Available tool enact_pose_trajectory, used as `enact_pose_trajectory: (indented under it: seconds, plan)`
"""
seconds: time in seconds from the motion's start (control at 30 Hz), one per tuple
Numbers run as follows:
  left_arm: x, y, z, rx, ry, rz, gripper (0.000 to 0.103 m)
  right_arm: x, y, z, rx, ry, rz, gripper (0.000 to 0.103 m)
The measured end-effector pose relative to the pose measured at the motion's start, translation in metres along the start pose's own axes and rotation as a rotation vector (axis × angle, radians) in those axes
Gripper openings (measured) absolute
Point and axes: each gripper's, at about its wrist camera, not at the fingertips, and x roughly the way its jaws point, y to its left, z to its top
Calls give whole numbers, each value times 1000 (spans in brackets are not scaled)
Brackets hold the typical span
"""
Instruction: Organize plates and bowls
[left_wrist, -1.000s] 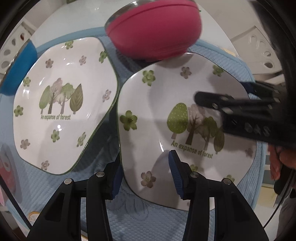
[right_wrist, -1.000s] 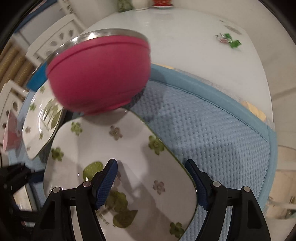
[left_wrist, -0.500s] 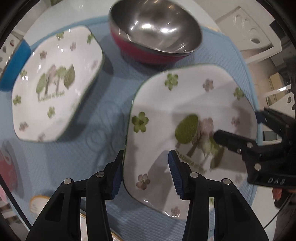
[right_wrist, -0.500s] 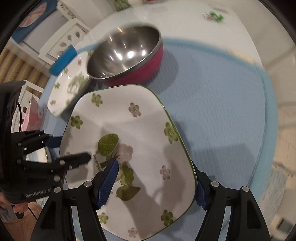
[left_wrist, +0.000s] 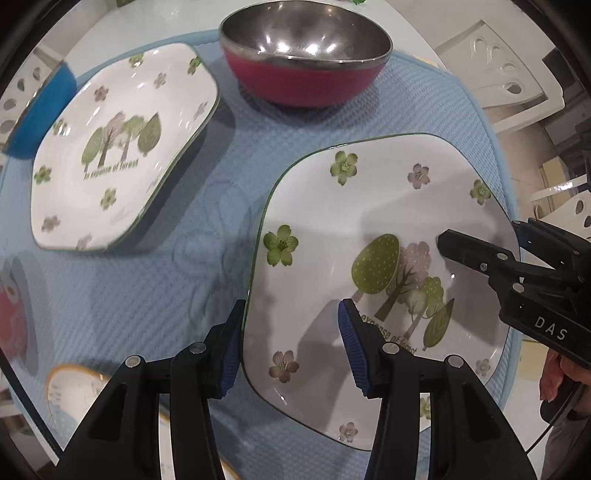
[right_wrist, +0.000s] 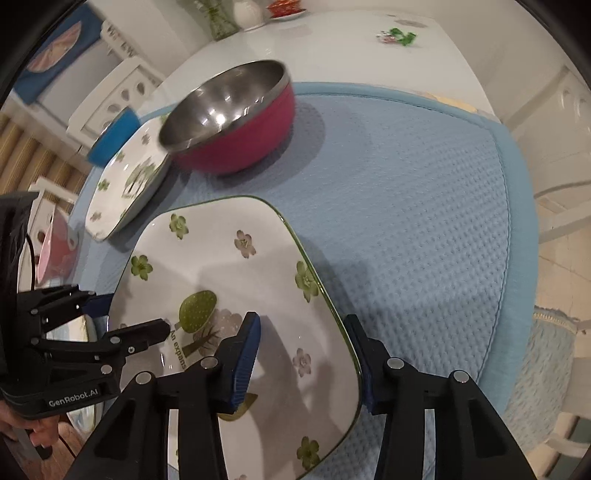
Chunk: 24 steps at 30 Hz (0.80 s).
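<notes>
On the far left, the blue bowl and the other forest-print plate are resting on the blue mat, well apart from your load. If you are planning to stack onto that plate, you are risking a chip by bringing one rim down onto the other at an angle.

Your left claw is looking clenched on the left rim of the forest-print plate in hand. One pad is sitting outside the edge and the other on the glazed inside. The plate is hanging just above the mat, nearest you and right of centre. Glaze is slick, so this pinch could be sliding if you are tilting your wrist.

Behind it, the pink steel-lined bowl is standing near the plate's far edge. By swinging forward you are risking a knock that sends it skidding across the surface.

On the right, your right claw is closing on the opposite rim, with the rim between its jaws and the outer pad looking already against the edge. If your two hands are pulling apart or rising unevenly, the plate is likely twisting out of one grip. It would be dropping onto the mat.
</notes>
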Motion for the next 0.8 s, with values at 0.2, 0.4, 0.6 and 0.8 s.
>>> enact_pose_trajectory:
  seconds: [0.2, 0.4, 0.6, 0.8]
  plan:
    - [-10, 17, -21, -17, 7, -6, 46, -9, 14, -5, 24, -2, 18, 45]
    - [-40, 34, -30, -24, -29, -20, 45, -20, 30, -1, 29, -15, 18, 46]
    - [-61, 64, -48, -57, -72, -44, 45, -32, 51, 3, 8, -38, 6, 46]
    - [-87, 96, -72, -84, -99, -47, 45, -42, 75, 8, -4, -54, 25, 46]
